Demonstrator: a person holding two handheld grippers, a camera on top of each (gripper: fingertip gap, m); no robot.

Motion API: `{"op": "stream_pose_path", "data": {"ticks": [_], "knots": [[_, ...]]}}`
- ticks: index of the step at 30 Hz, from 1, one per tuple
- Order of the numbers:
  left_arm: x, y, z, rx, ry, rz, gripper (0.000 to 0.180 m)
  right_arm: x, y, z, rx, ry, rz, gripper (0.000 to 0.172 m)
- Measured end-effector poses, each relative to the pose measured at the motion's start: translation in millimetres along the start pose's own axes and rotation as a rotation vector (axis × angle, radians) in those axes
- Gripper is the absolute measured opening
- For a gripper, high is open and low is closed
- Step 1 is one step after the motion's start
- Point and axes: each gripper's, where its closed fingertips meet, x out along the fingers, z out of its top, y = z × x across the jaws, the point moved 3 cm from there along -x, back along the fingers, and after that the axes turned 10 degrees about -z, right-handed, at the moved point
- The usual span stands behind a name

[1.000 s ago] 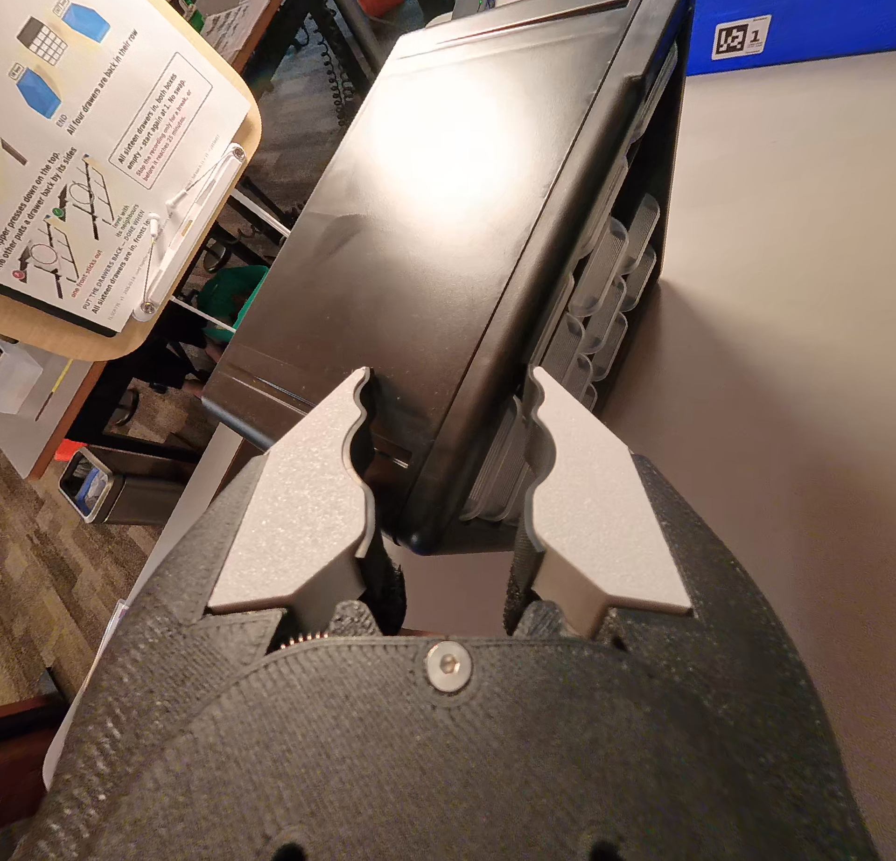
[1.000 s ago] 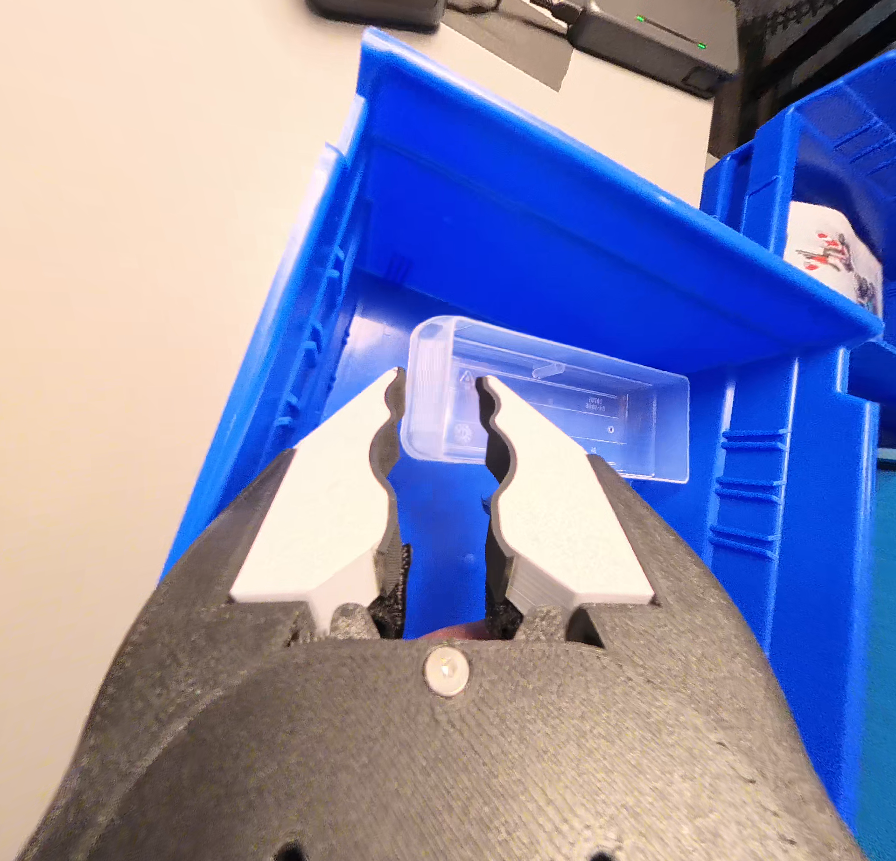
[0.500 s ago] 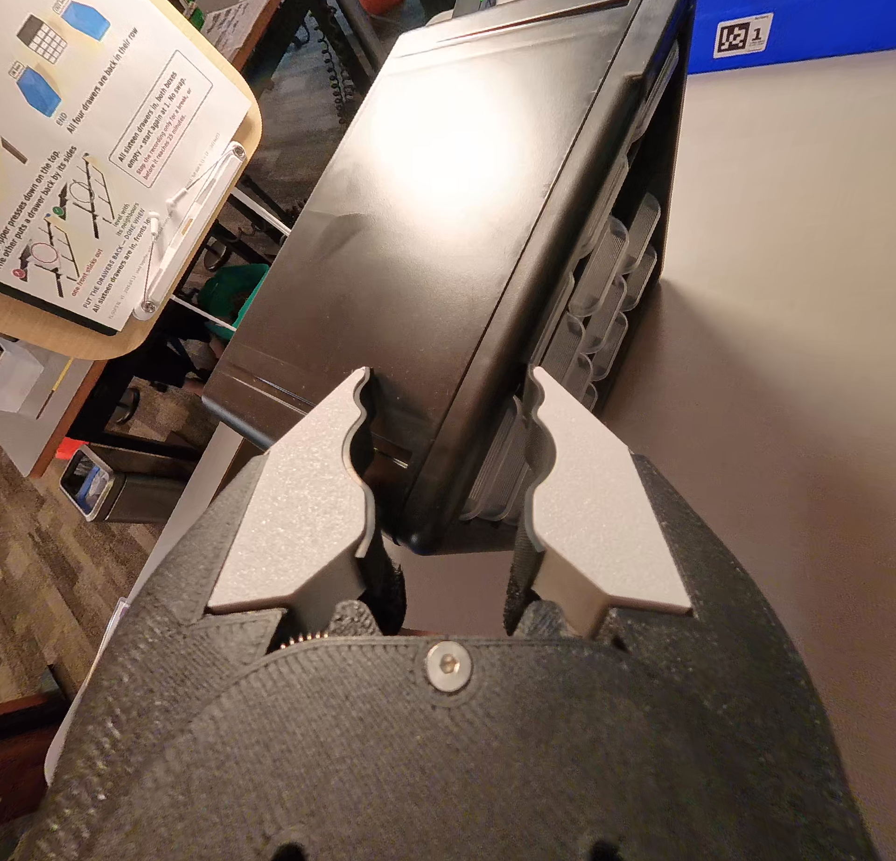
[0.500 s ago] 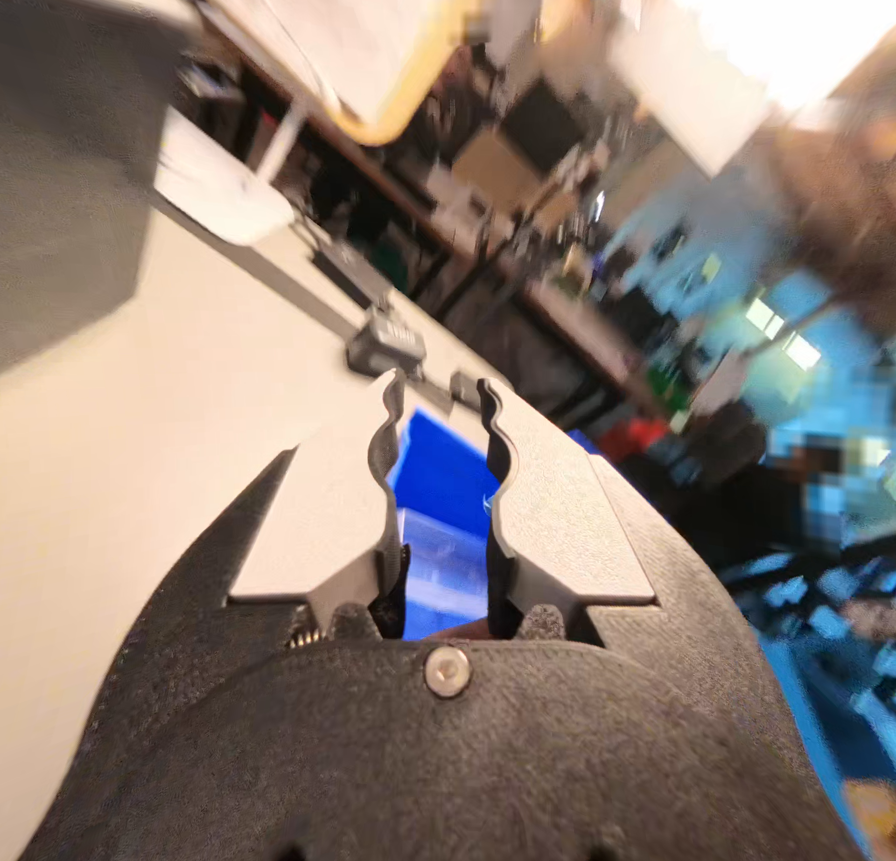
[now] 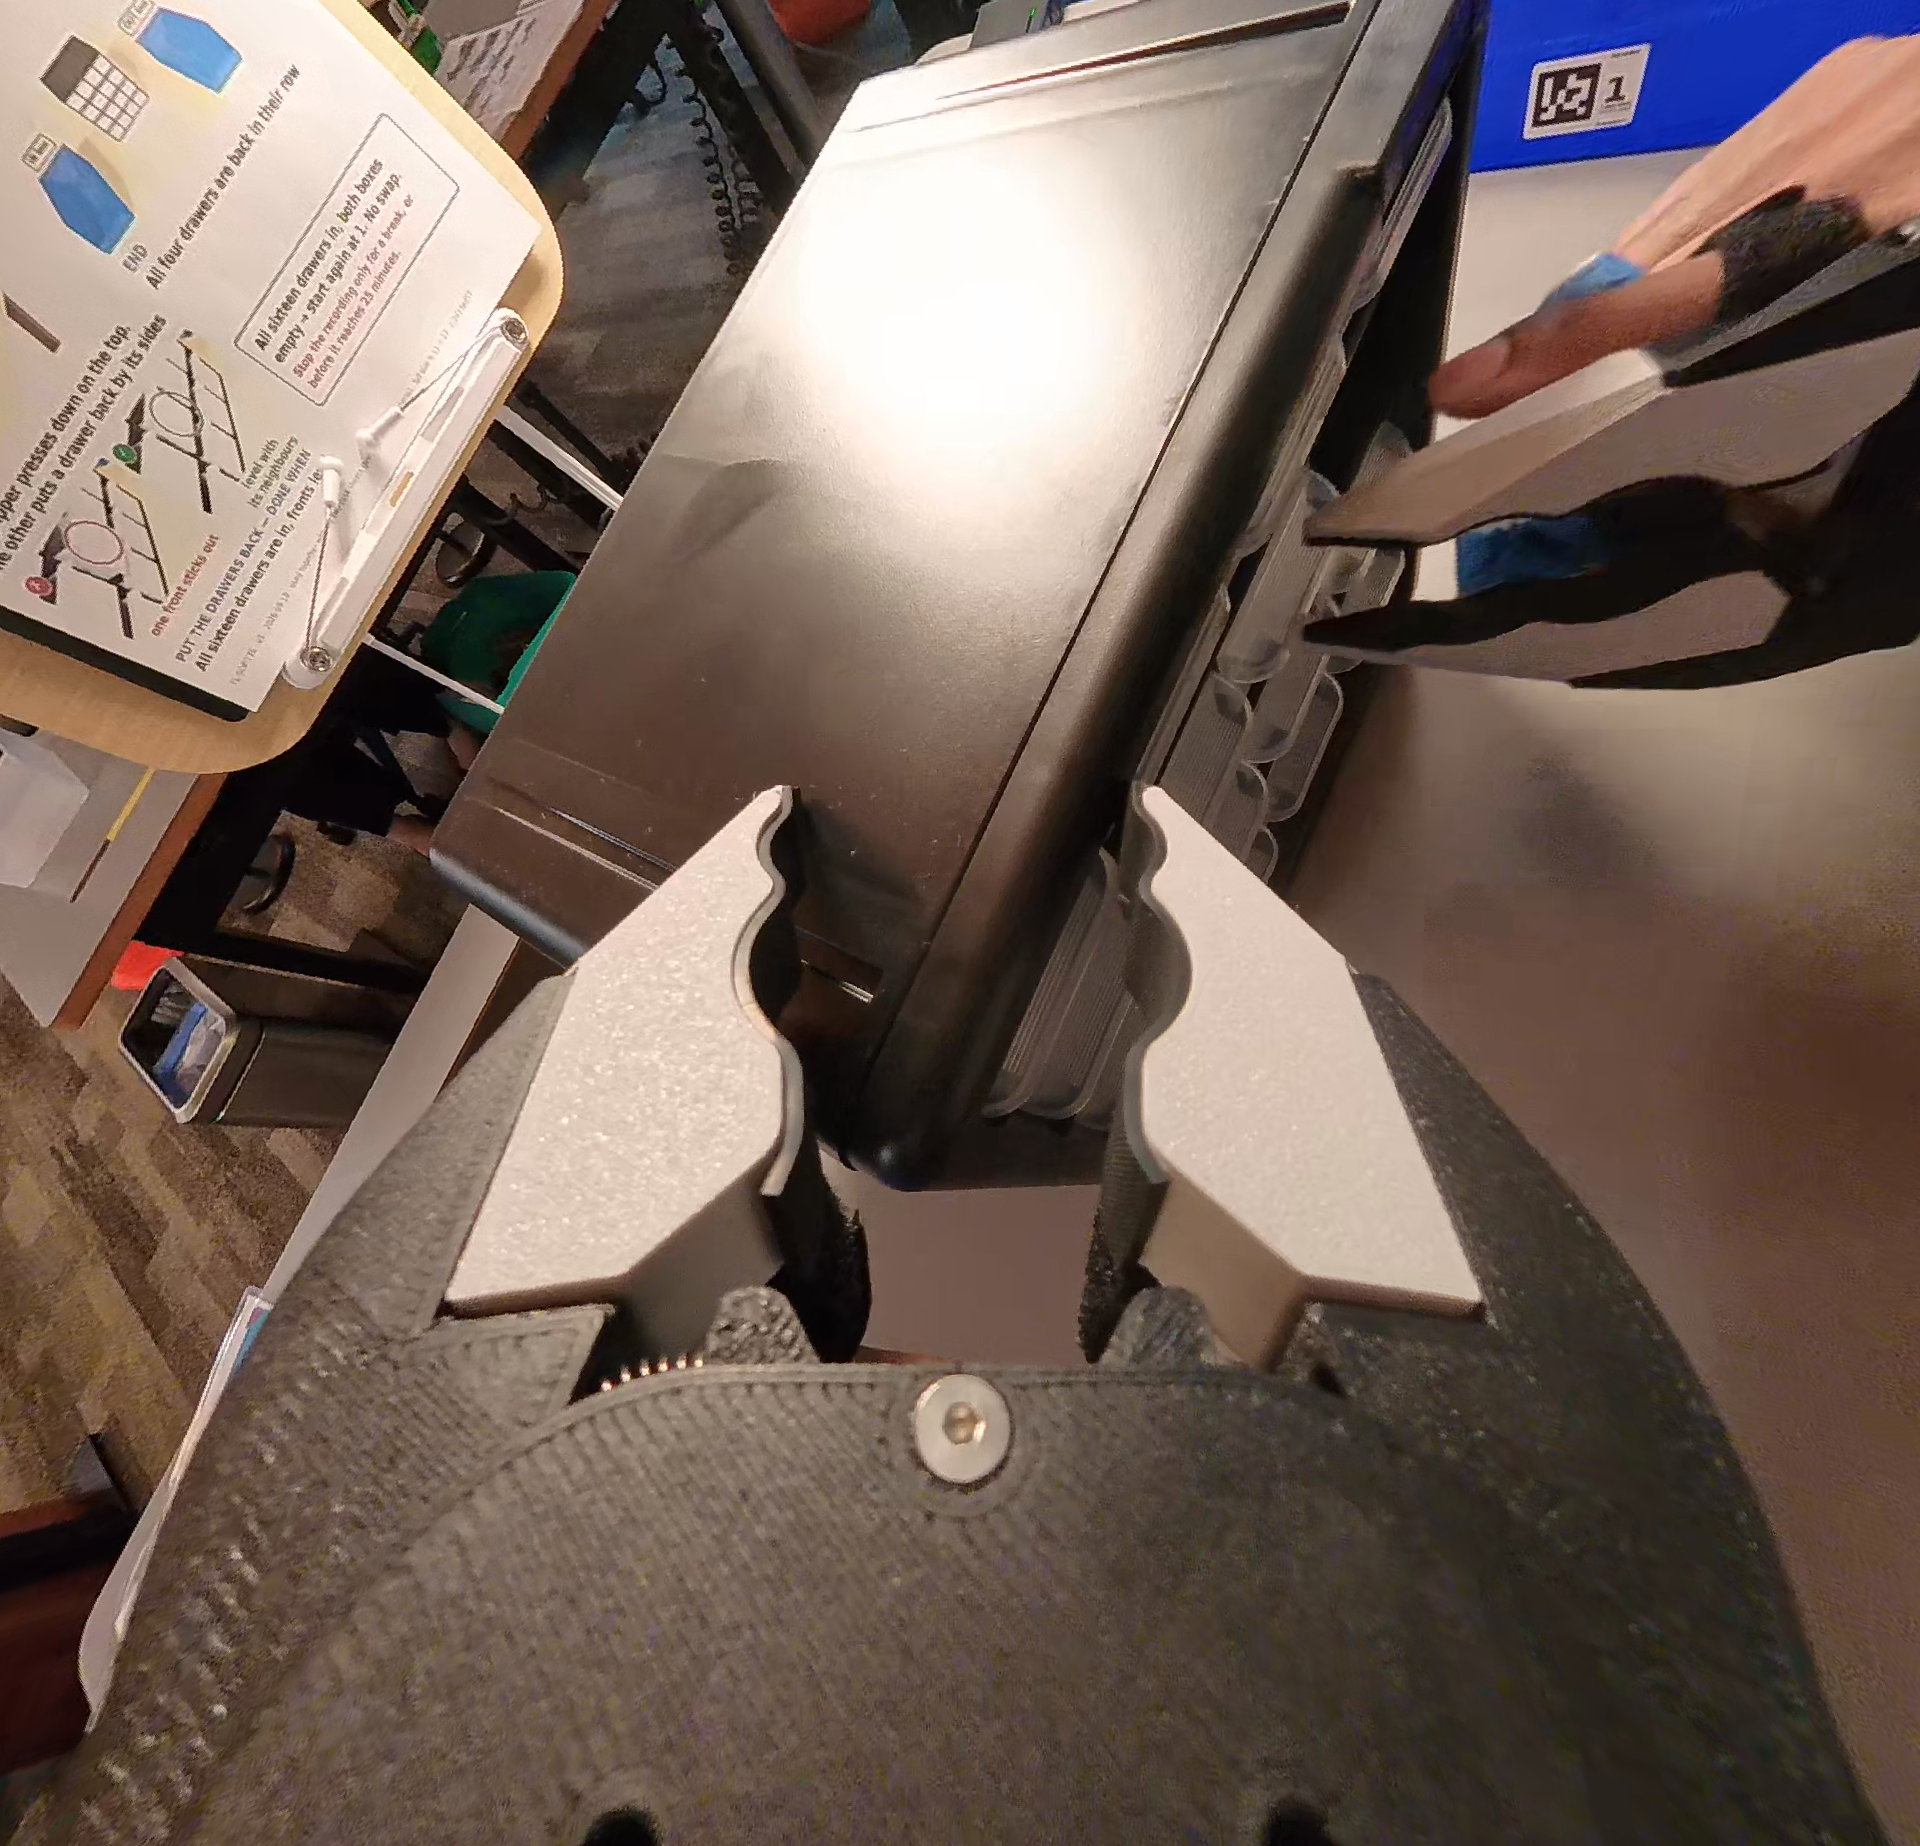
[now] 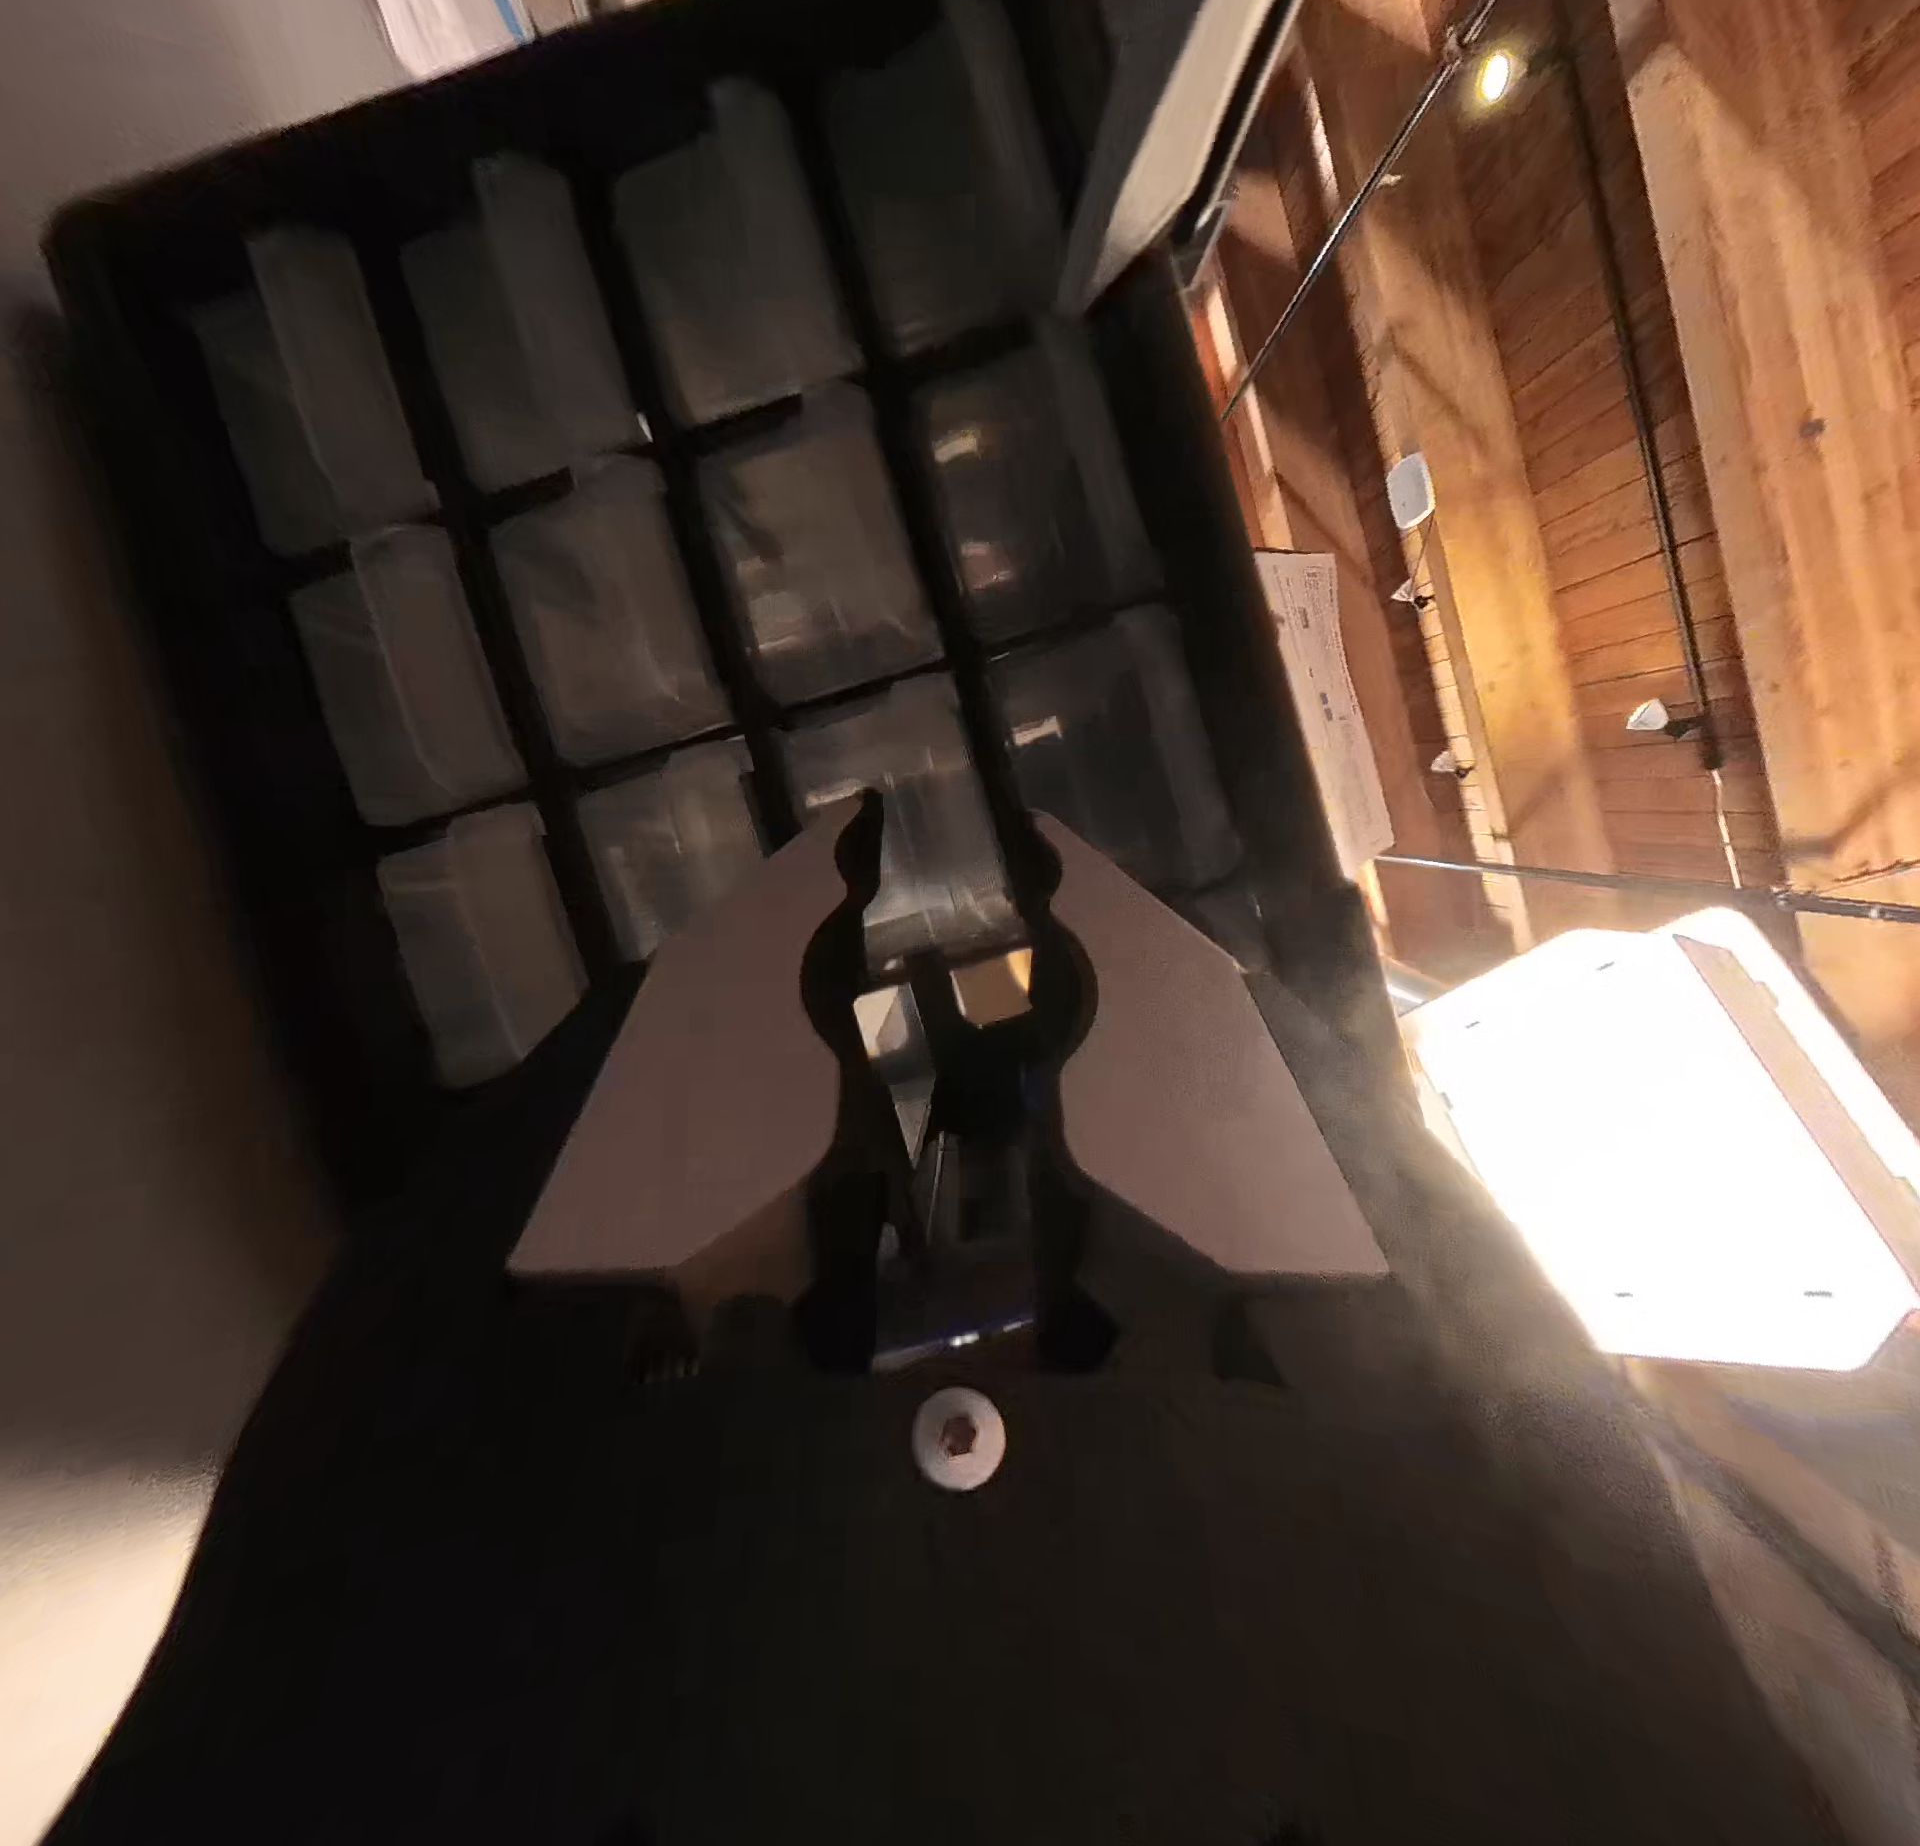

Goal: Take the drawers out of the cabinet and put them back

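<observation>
Since a second ago: right gripper swung from blue bin to cabinet front, jaws around a clear drawer, grip unclear. Left gripper spread across cabinet's corner. Most drawers seated, removal barely begun

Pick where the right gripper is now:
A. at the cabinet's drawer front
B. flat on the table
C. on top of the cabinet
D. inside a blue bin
A: the left wrist view shows the right gripper with its fingertips at the clear drawers on the front of the cabinet.
</observation>
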Motion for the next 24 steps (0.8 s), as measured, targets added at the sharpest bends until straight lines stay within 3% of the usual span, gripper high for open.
{"op": "stream_pose_path", "data": {"ticks": [7,14,19,24], "knots": [[0,1,0,-0.001,-0.002,-0.002,0.063,8,0,-1,-0.098,0.049,-0.036,0.014],[0,1,0,0.000,0.000,-0.001,0.063,-30,-4,14,-0.127,0.000,-0.057,0.012],[0,1,0,-0.001,0.001,0.000,0.064,-36,-5,17,-0.128,0.003,0.030,0.040],[0,0,0,-0.001,0.002,0.001,0.063,-23,-10,12,-0.061,0.055,0.204,0.050]]}}
